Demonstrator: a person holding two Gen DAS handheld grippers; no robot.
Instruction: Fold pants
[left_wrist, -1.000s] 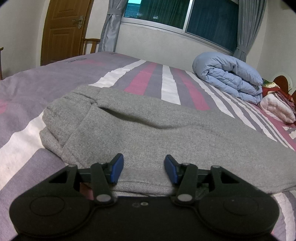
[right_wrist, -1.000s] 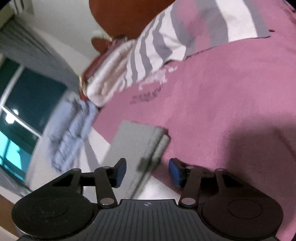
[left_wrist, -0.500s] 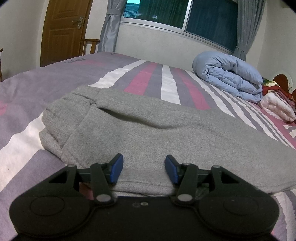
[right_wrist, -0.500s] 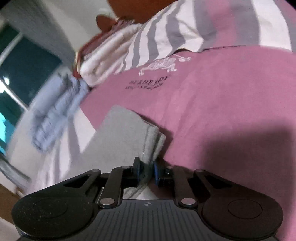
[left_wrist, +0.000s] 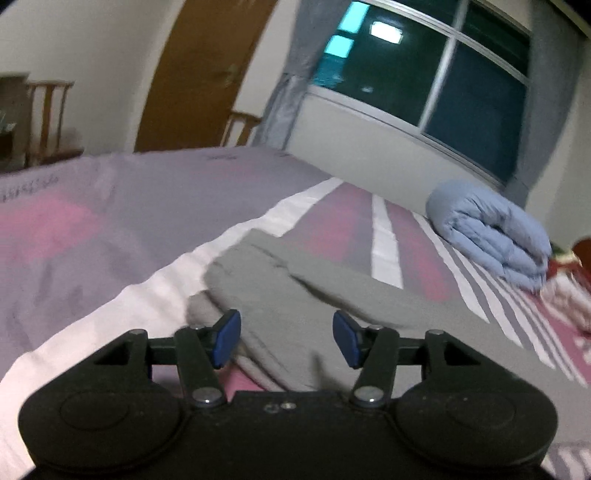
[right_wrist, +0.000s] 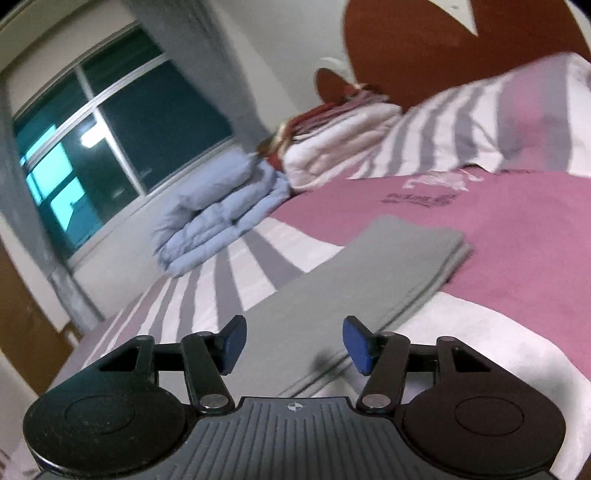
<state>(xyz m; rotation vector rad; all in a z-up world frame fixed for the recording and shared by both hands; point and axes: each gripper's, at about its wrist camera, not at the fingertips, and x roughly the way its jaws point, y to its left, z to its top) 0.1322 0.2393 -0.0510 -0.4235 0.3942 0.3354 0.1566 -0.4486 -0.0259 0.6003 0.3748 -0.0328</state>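
Note:
The grey pants (left_wrist: 295, 295) lie flat on the striped bed, waistband end toward the left. My left gripper (left_wrist: 286, 341) hovers at the near edge of the waist part, its jaws opening, blue pads apart and pressing on nothing. In the right wrist view the leg end of the grey pants (right_wrist: 369, 280) stretches away across the pink and white cover. My right gripper (right_wrist: 295, 345) hangs over the near part of the legs, jaws opening, nothing pinched between the pads.
A rolled blue duvet (left_wrist: 491, 236) and a pile of folded white and red bedding (right_wrist: 332, 147) sit near the window side. A striped pillow (right_wrist: 480, 125) leans on the brown headboard (right_wrist: 443, 44). Wooden chairs (left_wrist: 48, 118) and a door (left_wrist: 199, 74) stand beyond the bed.
My right gripper closed on the pants' leg edge, then let go, drew back and rolled level. My left gripper pulled back, rose and rolled; the pants look smaller in its view.

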